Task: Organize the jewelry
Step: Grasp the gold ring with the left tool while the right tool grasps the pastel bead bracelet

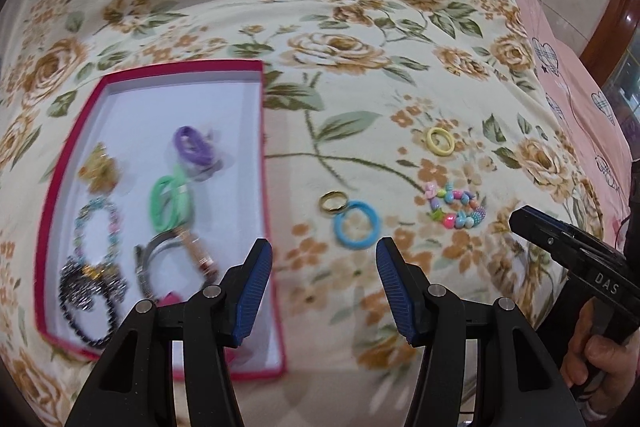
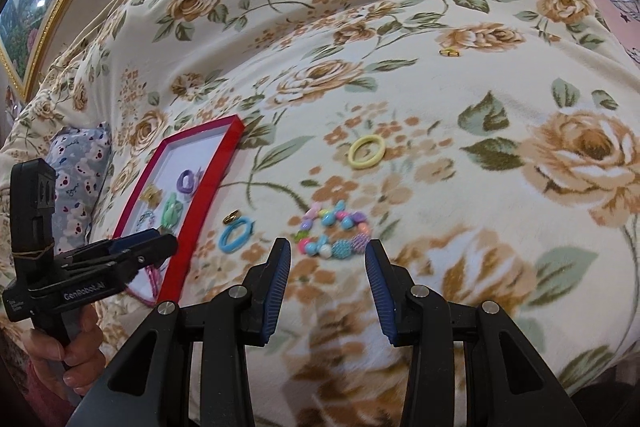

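Jewelry lay in the red box [image 1: 262, 107] on the flowery blanket [image 1: 360, 7]; a blue ring [image 1: 355, 224] sat outside, ahead of the left gripper [image 1: 324, 267], fingers apart, empty. Right view: the right gripper [image 2: 328, 267] stood apart over what looked like a bead bracelet [image 2: 334, 233].

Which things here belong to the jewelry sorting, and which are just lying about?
Job:
red box
gold ring
blue ring
yellow ring
bead bracelet

Lying about:
floral blanket
pink sheet
patterned pillow
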Demonstrator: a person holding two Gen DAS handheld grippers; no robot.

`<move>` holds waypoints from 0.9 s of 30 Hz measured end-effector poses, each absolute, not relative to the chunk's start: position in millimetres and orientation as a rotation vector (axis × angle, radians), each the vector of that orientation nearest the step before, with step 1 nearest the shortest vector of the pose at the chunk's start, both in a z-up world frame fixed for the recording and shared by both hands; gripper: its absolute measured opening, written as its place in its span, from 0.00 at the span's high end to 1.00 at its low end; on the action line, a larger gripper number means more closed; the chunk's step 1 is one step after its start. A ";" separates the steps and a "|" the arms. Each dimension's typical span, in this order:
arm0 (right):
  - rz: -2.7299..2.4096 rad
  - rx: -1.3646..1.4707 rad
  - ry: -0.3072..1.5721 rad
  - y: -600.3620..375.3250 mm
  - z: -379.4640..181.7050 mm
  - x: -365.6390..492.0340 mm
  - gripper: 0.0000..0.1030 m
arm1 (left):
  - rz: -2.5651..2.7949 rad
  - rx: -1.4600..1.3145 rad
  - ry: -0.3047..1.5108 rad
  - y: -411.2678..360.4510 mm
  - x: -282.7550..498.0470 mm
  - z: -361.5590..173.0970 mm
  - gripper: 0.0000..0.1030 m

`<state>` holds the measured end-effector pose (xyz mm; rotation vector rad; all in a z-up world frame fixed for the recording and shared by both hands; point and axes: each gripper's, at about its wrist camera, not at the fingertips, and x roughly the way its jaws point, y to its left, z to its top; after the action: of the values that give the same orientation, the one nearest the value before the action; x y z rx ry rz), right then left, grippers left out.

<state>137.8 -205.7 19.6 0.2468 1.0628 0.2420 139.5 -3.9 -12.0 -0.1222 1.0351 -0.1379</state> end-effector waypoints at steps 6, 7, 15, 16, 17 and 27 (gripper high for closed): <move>0.245 0.237 1.083 -205.4 11.2 148.2 0.61 | -0.151 -0.124 1.069 -18.9 170.1 -27.3 0.48; 0.245 0.237 1.086 -205.4 9.3 149.6 0.61 | -0.154 -0.126 1.077 -20.3 175.1 -30.2 0.48; 0.243 0.221 1.112 -204.7 -4.1 159.9 0.61 | -0.147 -0.120 1.109 -28.5 199.6 -47.1 0.48; 0.242 0.215 1.113 -204.2 -5.2 161.2 0.61 | -0.145 -0.123 1.115 -28.5 204.1 -49.9 0.49; 0.242 0.212 1.115 -203.7 -6.0 162.3 0.61 | -0.143 -0.126 1.119 -28.7 206.9 -51.9 0.49; 0.237 0.178 1.145 -198.1 -22.5 169.8 0.66 | -0.115 -0.123 1.150 -31.4 227.7 -73.3 0.61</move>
<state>169.8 -198.1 -22.5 0.1782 1.1449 0.2374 227.7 -31.4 -73.3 -0.1228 1.1498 -0.1149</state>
